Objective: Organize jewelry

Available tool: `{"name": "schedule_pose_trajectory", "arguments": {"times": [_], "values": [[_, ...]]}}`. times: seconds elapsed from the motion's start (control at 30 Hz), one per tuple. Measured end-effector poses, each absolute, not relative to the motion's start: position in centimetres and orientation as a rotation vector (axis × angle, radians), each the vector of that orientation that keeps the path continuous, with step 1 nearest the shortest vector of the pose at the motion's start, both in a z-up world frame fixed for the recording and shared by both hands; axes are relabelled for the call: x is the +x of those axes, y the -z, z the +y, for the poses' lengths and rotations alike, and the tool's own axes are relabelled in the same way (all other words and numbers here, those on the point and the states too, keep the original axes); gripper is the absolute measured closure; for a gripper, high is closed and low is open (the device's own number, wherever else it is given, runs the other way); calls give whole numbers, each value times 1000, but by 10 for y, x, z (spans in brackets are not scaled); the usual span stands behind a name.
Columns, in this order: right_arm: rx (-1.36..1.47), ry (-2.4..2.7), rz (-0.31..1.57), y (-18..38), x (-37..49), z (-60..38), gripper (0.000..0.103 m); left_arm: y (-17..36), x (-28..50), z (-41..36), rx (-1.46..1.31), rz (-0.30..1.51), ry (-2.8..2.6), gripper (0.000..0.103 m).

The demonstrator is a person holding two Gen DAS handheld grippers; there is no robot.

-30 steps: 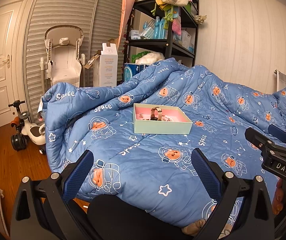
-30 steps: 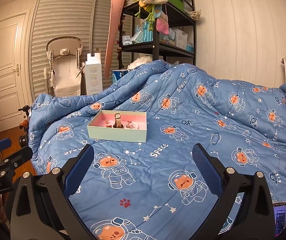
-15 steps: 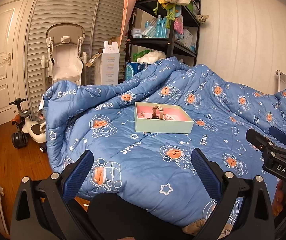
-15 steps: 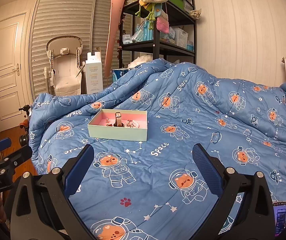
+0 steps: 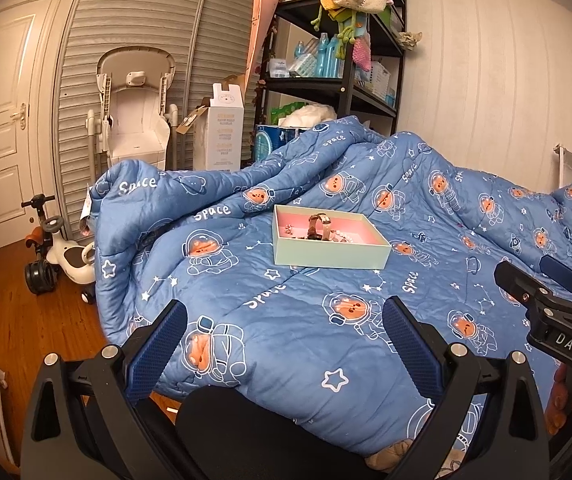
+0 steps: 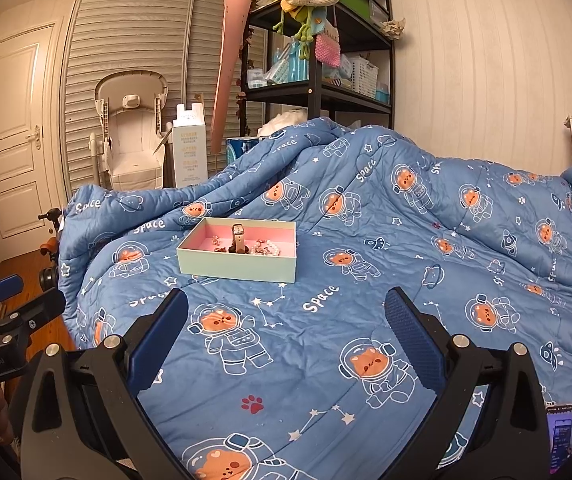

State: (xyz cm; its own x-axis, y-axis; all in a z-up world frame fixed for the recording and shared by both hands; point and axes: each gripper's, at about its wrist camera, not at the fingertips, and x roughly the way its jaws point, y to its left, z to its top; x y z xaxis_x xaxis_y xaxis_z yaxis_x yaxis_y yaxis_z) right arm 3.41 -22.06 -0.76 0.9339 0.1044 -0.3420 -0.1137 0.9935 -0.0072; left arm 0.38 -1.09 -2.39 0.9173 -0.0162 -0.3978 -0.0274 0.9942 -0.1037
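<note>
A pale green box with a pink inside (image 5: 327,254) (image 6: 238,266) lies on the blue space-print quilt (image 5: 305,340) (image 6: 365,280). In it a watch (image 5: 318,227) (image 6: 238,238) stands upright among small jewelry pieces (image 6: 268,247). My left gripper (image 5: 286,348) is open and empty, well short of the box. My right gripper (image 6: 287,342) is open and empty, also short of the box, to its right. The right gripper shows at the right edge of the left wrist view (image 5: 545,304); the left gripper shows at the left edge of the right wrist view (image 6: 2,300).
A black shelf unit (image 5: 345,52) with bottles and knitted toys stands behind the bed. A folded high chair (image 5: 134,108), a tall carton (image 5: 226,128) and a ride-on toy (image 5: 58,252) stand on the wooden floor at left. A phone (image 6: 561,436) lies at lower right.
Both grippers have drifted slightly; the box sits a little lower and nearer in both views. Both grippers stay open and empty.
</note>
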Motion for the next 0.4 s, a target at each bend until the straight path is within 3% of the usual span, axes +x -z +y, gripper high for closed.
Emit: {"name": "schedule_pose_trajectory", "arguments": {"times": [0.4], "values": [[-28,-118,358,9,36,-218,6,24,7,-11,-113,439,-17,7]]}}
